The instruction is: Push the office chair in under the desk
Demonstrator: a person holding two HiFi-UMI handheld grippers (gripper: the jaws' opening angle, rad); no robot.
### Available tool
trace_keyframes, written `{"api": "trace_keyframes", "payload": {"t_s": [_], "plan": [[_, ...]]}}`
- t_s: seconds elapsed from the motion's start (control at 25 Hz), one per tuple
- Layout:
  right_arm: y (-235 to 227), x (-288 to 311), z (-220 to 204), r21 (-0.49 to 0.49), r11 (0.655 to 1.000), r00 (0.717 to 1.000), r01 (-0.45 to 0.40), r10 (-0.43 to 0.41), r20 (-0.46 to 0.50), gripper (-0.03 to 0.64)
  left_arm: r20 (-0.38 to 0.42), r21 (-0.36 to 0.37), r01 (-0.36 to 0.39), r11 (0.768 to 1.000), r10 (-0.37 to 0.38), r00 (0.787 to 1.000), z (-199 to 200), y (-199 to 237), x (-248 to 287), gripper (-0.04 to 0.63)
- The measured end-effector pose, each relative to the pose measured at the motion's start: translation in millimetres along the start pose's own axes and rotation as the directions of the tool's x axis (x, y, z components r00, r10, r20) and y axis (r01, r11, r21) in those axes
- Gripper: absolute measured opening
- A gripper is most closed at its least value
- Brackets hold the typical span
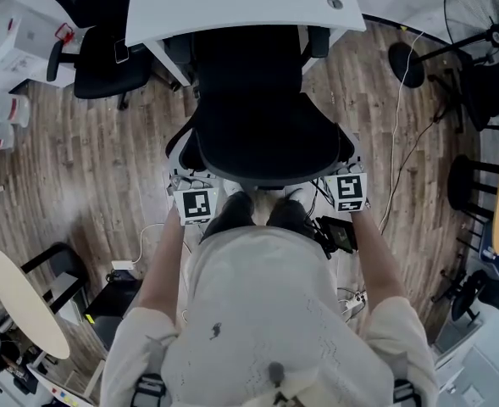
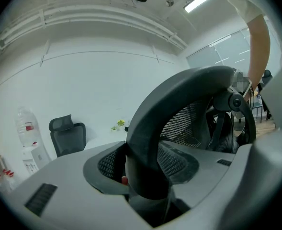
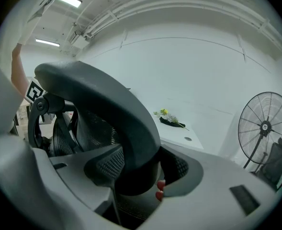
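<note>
- My left gripper [image 2: 143, 178] points forward, away from my body; its jaws stand wide and clamp the rim of the chair back [image 2: 179, 87], one pad on each face
- My right gripper [image 3: 140, 176] mirrors it, jaws likewise closed on the same rim
- From the head view, both grippers sit side by side, well apart
- My left forearm [image 1: 166, 261] and right forearm [image 1: 374, 257] reach forward, bare, roughly parallel, one on either side of my body
</note>
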State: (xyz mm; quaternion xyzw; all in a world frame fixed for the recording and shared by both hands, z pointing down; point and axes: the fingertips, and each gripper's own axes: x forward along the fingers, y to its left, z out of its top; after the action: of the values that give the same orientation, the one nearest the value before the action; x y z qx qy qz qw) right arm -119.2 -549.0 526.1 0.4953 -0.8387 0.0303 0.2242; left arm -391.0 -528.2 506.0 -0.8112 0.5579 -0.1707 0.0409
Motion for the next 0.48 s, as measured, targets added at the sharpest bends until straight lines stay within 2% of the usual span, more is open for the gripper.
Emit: {"api": "trace_keyframes", "payload": {"t_s": [0.48], "plan": [[-2.7,19.0,8.0,0.0,1.0,1.0,0.023,-0.023,0.004,0.238,0.007,0.014,0.011,1.0,-0.011,1.0,-0.2,17.1,19.6,0.225]]}}
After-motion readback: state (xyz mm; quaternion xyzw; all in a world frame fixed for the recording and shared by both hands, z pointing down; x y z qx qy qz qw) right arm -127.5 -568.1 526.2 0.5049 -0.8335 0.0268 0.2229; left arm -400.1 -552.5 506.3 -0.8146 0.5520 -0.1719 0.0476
